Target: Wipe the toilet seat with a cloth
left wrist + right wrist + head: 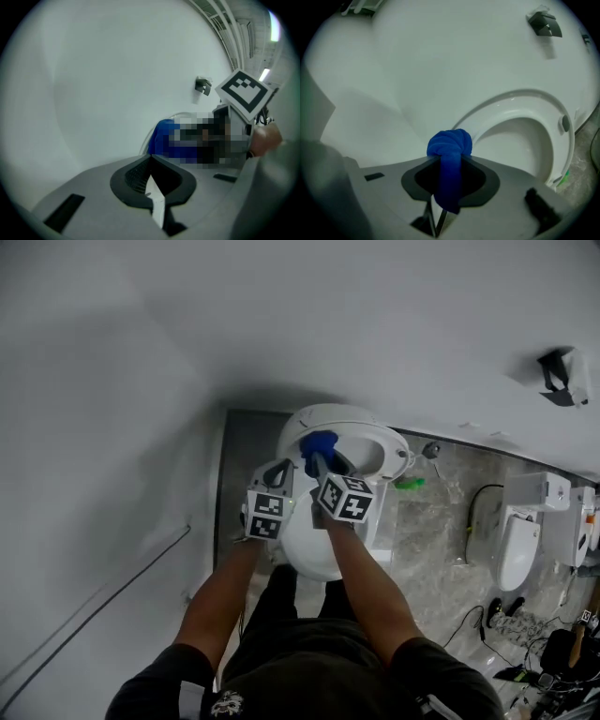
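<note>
Here, cloth: we see a blue cloth (pixel 450 146) bunched into a tight wad and pinched between the jaws of the right gripper, with a tail hanging down behind the pads.
Right gripper: the right gripper (pixel 449 165) is clenched on the cloth. In the head view the right gripper (pixel 320 463) sits at three o'clock of the left one, with the cloth (pixel 319 441) at its twelve o'clock.
Left gripper: the left gripper (pixel 151 174) has its jaws pressed together with nothing between them. In the head view the left gripper (pixel 279 472) is just beside the right.
Toilet seat: in the right gripper view the white toilet seat (pixel 525 99) curves away from the cloth toward three o'clock. The cloth overlaps its near rim, and we cannot tell whether they touch. In the head view the toilet seat (pixel 380 435) lies at twelve o'clock of both grippers.
Surroundings: a pale wall (pixel 281 324) carries a dark fitting (pixel 543 22). On the grey stone floor (pixel 422 531), a green thing (pixel 410 484) lies at three o'clock of the seat. A second toilet (pixel 518 554) stands well apart at four o'clock.
</note>
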`<state>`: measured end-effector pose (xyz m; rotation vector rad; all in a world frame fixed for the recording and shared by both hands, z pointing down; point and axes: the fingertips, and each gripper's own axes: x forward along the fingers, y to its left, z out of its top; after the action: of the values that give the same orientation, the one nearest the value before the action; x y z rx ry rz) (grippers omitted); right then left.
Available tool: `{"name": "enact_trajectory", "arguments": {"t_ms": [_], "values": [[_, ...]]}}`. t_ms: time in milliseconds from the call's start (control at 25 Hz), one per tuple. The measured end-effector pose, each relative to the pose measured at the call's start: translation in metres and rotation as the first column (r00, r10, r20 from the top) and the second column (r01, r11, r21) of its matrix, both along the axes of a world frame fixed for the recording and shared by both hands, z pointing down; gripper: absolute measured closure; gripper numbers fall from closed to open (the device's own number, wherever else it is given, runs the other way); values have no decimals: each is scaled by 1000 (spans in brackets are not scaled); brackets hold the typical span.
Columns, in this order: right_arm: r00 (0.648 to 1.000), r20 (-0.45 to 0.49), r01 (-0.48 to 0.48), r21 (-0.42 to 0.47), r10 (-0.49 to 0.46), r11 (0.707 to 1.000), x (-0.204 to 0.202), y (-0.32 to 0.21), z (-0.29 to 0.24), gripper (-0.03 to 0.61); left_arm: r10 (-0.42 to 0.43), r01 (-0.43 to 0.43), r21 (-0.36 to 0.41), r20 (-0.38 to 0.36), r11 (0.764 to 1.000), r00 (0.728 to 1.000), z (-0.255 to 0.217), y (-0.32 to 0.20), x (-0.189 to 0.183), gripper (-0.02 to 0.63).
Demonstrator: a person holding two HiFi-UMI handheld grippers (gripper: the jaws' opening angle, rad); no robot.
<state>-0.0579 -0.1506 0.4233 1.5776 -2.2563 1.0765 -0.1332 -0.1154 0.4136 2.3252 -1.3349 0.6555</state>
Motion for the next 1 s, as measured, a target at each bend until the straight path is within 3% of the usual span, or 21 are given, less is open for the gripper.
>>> {"name": "enact_trajectory", "arguments": {"t_ms": [240, 360, 480, 560, 600, 760, 840, 1000], "values": [[999, -4, -35, 28, 35, 999, 31, -10, -28, 482, -11, 12, 28, -18, 1000, 1000, -27, -21, 21, 604], [999, -29, -21, 41, 22, 999, 45, 0, -38, 482, 0, 0, 80, 5, 997, 1000, -41, -32, 31, 604], [997, 26, -71, 50, 69, 996, 73, 17, -46, 482, 100, -115, 157, 98, 981, 990, -51, -37, 47, 600], [995, 42, -90, 56, 88, 994, 93, 25, -49, 482, 171, -204, 166, 195, 965, 966, -49, -39, 58, 533], [995, 39, -90, 60, 88, 994, 100, 29, -50, 482, 186, -227, 165, 233, 960, 955, -47, -42, 61, 497], [996, 47, -83, 76, 80, 994, 118, 50, -58, 482, 191, -247, 151, 312, 957, 931, -42, -55, 60, 480], [996, 56, -74, 87, 69, 993, 122, 59, -65, 482, 227, -298, 146, 372, 943, 900, -39, -62, 62, 480], [997, 63, -57, 114, 50, 992, 127, 74, -76, 482, 328, -457, 122, 539, 881, 776, -30, -68, 75, 482]]}}
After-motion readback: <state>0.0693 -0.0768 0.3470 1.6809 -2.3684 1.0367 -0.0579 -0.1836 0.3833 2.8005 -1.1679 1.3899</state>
